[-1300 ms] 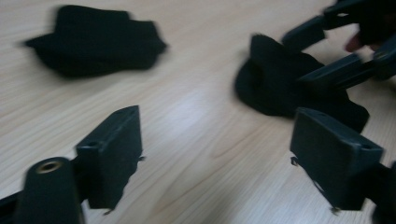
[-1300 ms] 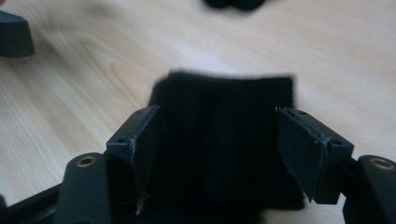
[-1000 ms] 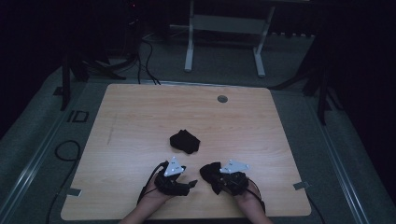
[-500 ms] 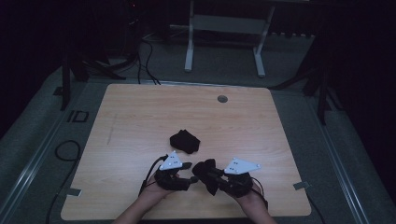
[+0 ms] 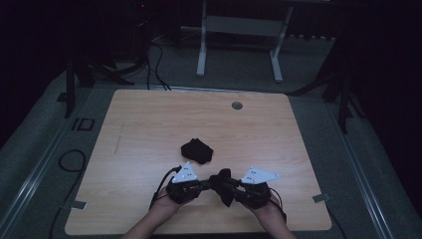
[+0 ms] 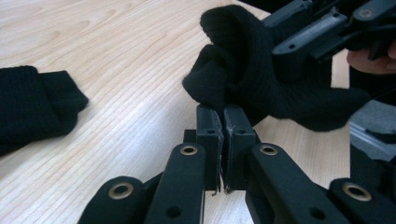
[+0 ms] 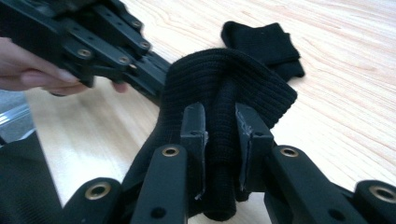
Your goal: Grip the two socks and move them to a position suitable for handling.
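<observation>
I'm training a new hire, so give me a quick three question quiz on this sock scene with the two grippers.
1. True or false: both grippers grip the same black sock.
2. Where does the other black sock lie: A on the table, beyond the grippers; B on the floor?
3. Fill in: the right gripper is shut on a ____ of knit fabric.

Key: 1 true, left gripper too. 2 A. 3 fold.

This looks like a lab or recording studio: a dim room with a single pale wooden table [image 5: 149, 129] lit in the middle. Grey carpeted floor [image 5: 35, 144] surrounds it, black cables [image 5: 154, 55] trail across the floor, and a white metal stand [image 5: 239, 45] waits at the back in the dark.
</observation>
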`<state>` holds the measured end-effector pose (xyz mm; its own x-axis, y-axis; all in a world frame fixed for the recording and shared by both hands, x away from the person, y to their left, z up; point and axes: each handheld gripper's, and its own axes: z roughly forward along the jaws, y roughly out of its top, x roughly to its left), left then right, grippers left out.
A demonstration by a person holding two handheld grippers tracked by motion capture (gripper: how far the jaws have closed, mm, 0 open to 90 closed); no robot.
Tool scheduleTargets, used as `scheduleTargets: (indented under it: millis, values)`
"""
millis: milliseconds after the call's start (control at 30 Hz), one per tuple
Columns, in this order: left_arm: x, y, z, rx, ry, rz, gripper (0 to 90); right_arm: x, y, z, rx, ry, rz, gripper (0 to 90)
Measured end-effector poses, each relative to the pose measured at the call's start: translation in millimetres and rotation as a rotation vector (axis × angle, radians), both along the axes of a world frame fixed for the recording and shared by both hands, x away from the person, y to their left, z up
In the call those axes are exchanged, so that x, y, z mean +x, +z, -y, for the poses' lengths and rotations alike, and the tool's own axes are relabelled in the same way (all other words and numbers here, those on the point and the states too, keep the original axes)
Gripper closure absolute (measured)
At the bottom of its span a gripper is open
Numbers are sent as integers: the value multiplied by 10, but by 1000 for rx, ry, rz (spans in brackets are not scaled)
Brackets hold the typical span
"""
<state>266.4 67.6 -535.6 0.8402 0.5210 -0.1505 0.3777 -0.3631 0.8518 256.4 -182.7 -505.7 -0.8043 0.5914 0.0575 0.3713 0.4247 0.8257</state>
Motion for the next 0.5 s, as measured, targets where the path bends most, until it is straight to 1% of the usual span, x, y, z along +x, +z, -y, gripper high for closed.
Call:
scheduleTargets:
  millis: [67,100,167,200,233,267,300,333,367,400,467,500]
  values:
    - [-16,12,-10,3,0,4,872,16,-3,20,7,-5,-8,752]
    - [-25,22,-14,16,4,7,872,18,-1,27,8,-5,-10,752]
    - [-42,46,-23,25,3,19,872,12,5,40,11,-1,-7,752]
    - [-55,60,-21,37,10,29,872,6,7,44,10,1,-3,752]
    - [-62,73,-23,46,3,35,872,0,9,47,12,6,-4,751]
    - [-62,73,-23,46,3,35,872,0,9,47,12,6,-4,751]
    - [-81,97,-24,65,7,50,872,-7,10,52,10,5,5,752]
    - [-91,104,-22,70,4,55,872,-10,15,66,18,11,-1,751]
    - [-97,111,-23,73,9,59,872,-18,18,72,20,5,4,752]
    - [-98,115,-23,81,10,59,872,-22,22,78,24,4,8,752]
    - [-98,116,-25,79,8,56,872,-21,25,84,33,12,1,752]
    - [-90,115,-35,81,17,44,872,-28,28,95,37,14,4,753]
